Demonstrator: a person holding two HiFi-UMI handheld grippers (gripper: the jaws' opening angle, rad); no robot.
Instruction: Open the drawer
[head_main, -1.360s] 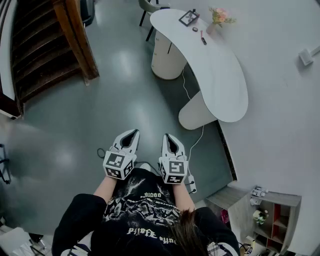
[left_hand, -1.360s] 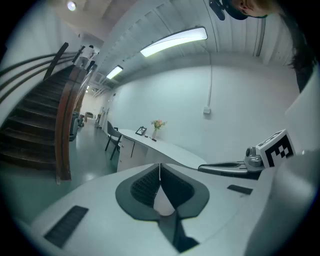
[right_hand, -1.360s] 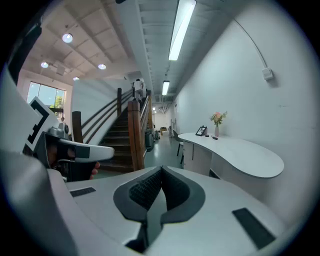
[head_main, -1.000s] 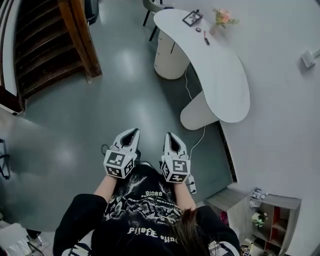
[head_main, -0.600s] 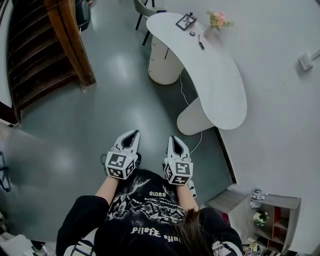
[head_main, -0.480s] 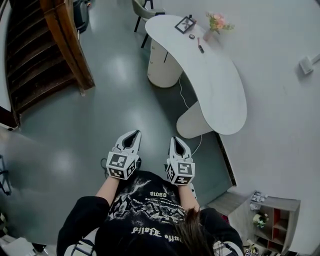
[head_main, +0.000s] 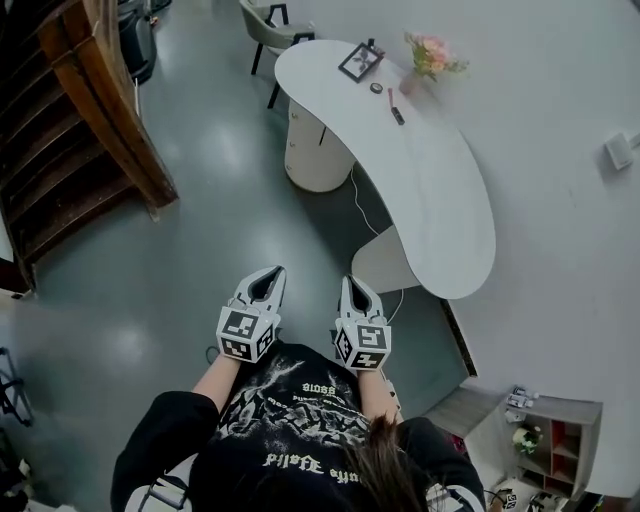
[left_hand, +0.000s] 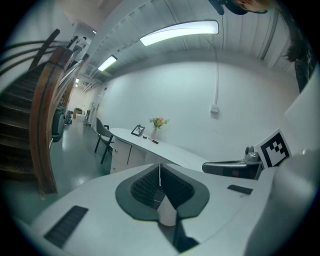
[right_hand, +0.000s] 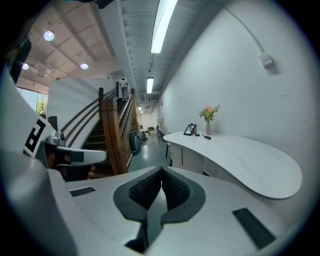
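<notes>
A white curved desk (head_main: 430, 170) stands along the right wall, with a rounded white drawer pedestal (head_main: 316, 152) under its far end. The drawer fronts also show in the left gripper view (left_hand: 121, 156) and the right gripper view (right_hand: 187, 157). They look closed, and they are small and far off. My left gripper (head_main: 268, 273) and right gripper (head_main: 351, 283) are held side by side in front of the person's body, well short of the desk. Both point forward and slightly down. Each has its jaws together with nothing between them.
A wooden staircase (head_main: 95, 125) rises at the left. A chair (head_main: 262, 22) stands beyond the desk. A picture frame (head_main: 358, 62), a flower vase (head_main: 428, 55) and small items sit on the desk top. A cable (head_main: 362, 205) trails below it. A low shelf unit (head_main: 545, 440) stands at the lower right.
The person has walked forward toward the desk, so the desk and staircase have shifted in view. Both grippers stay side by side with their jaws together.
</notes>
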